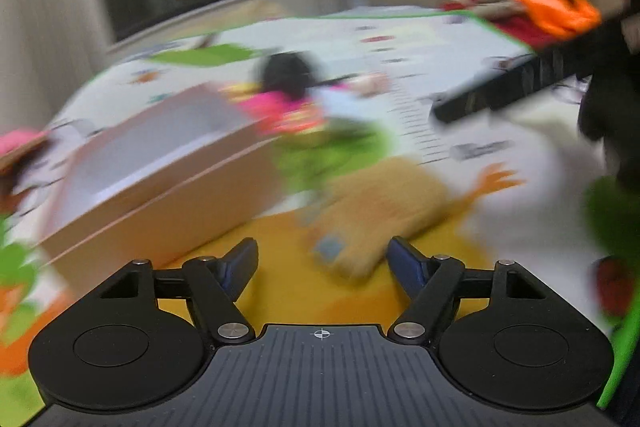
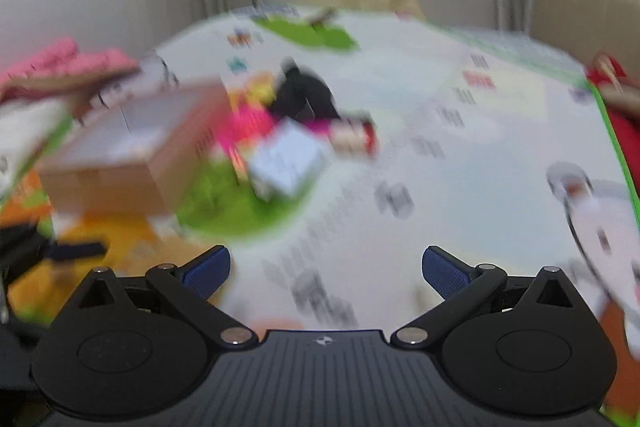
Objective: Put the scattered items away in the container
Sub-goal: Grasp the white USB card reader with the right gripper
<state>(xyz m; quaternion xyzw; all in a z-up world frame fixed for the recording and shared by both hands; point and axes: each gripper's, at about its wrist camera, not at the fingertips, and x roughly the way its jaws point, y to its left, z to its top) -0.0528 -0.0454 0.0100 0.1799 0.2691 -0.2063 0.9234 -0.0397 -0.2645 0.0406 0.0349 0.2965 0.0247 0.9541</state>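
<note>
Tan plush, a soft toy [image 1: 380, 211] blurred by motion, is lying on the yellow patch of the printed play mat [image 1: 400, 39], just ahead of the left gripper [image 1: 322, 263]. The left gripper's blue-padded jaws are standing apart with nothing clamped between them; the toy's near end is sitting just in front of the gap, and whether a pad is touching it cannot be told. The cardboard box [image 1: 160, 171], open-topped with a pale inside, is resting on the mat toward its left edge, beside the plush. Behind the box a doll with black hair and a pink dress [image 1: 286, 95] is lying on the mat. The right gripper [image 2: 326, 273] is hovering over bare mat with its jaws wide apart and empty. From that view a pale blue block [image 2: 288, 157] is lying just right of the box [image 2: 132, 147], on a green patch.
</note>
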